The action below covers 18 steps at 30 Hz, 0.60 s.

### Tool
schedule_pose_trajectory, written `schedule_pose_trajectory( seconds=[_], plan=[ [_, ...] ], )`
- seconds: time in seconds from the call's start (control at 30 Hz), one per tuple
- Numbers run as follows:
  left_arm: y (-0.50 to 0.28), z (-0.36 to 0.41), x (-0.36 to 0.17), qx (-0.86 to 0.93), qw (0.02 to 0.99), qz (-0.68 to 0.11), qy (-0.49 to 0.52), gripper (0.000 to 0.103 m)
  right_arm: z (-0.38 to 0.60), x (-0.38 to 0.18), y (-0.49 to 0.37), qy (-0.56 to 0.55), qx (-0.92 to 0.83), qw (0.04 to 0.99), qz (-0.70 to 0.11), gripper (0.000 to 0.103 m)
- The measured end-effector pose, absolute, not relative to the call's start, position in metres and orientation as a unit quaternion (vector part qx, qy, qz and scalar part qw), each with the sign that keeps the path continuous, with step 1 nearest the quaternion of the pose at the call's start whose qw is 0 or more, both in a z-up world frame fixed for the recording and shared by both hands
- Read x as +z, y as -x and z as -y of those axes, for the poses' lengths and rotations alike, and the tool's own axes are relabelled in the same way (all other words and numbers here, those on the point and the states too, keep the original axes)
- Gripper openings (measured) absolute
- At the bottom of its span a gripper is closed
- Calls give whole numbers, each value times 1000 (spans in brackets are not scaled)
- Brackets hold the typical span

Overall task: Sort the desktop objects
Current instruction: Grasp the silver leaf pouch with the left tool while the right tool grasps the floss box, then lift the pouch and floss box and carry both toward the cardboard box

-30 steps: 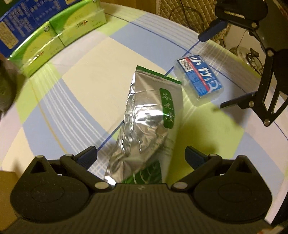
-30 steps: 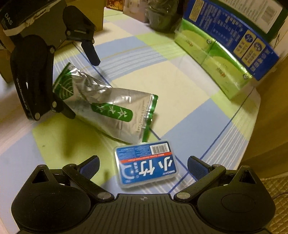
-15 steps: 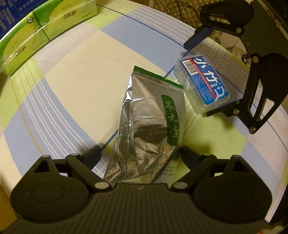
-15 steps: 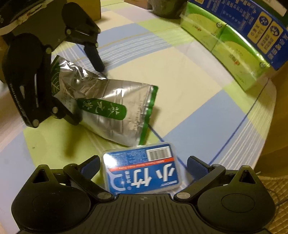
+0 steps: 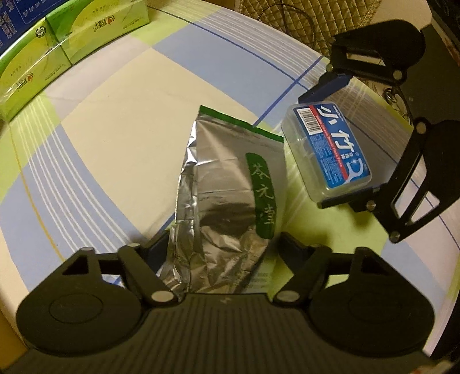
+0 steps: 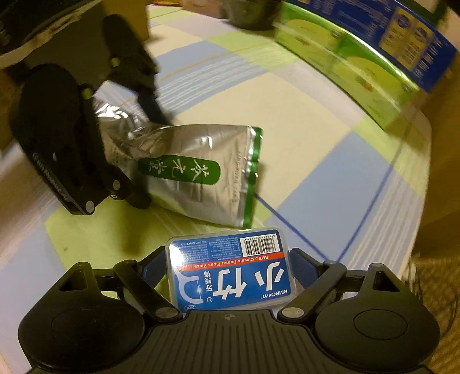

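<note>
A silver foil tea pouch (image 5: 227, 201) with a green label lies on the checked tablecloth; it also shows in the right wrist view (image 6: 198, 172). My left gripper (image 5: 224, 244) has closed in around the pouch's near end, fingers touching its sides. A clear floss-pick box (image 6: 230, 276) with a blue label sits between the fingers of my right gripper (image 6: 230, 264), which press on its sides. The box also shows in the left wrist view (image 5: 325, 149), held by the right gripper (image 5: 333, 143).
Green tissue packs (image 5: 57, 57) and a blue carton (image 6: 402, 37) line the far edge of the table (image 5: 115, 129). A dark object (image 6: 247, 14) stands at the back. A cardboard box (image 6: 126, 17) is behind the left gripper. A quilted surface (image 5: 287, 17) lies beyond the table edge.
Both grippers moved forward and down over their objects. The left jaws narrowed onto the pouch; the right jaws narrowed onto the floss box.
</note>
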<state>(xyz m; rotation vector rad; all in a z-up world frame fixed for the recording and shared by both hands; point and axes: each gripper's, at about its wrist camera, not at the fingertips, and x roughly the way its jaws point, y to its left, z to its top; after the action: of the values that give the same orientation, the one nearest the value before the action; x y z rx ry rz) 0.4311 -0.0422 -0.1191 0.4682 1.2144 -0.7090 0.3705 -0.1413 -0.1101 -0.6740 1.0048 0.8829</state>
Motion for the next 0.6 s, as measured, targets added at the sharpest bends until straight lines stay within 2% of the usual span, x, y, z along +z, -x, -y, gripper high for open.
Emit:
schedule_pose_trajectory(
  seconds=[0.1,0.2,0.47,0.6],
  plan=[
    [-428,43,-118,-315,739,-558,-207,56,145,-107,-362,284,378,744,-472,86],
    [-420,39,-115,-296,740,-575,-184,50,151,-103,-348,256,363,755,-483,86],
    [-352,19,-110,-240,741,-618,-109,46,168,-95,-300,167,317,762,-539,86],
    [-309,12,-109,-229,747,-616,-101,48,172,-95,-271,170,311,767,-534,86]
  ],
)
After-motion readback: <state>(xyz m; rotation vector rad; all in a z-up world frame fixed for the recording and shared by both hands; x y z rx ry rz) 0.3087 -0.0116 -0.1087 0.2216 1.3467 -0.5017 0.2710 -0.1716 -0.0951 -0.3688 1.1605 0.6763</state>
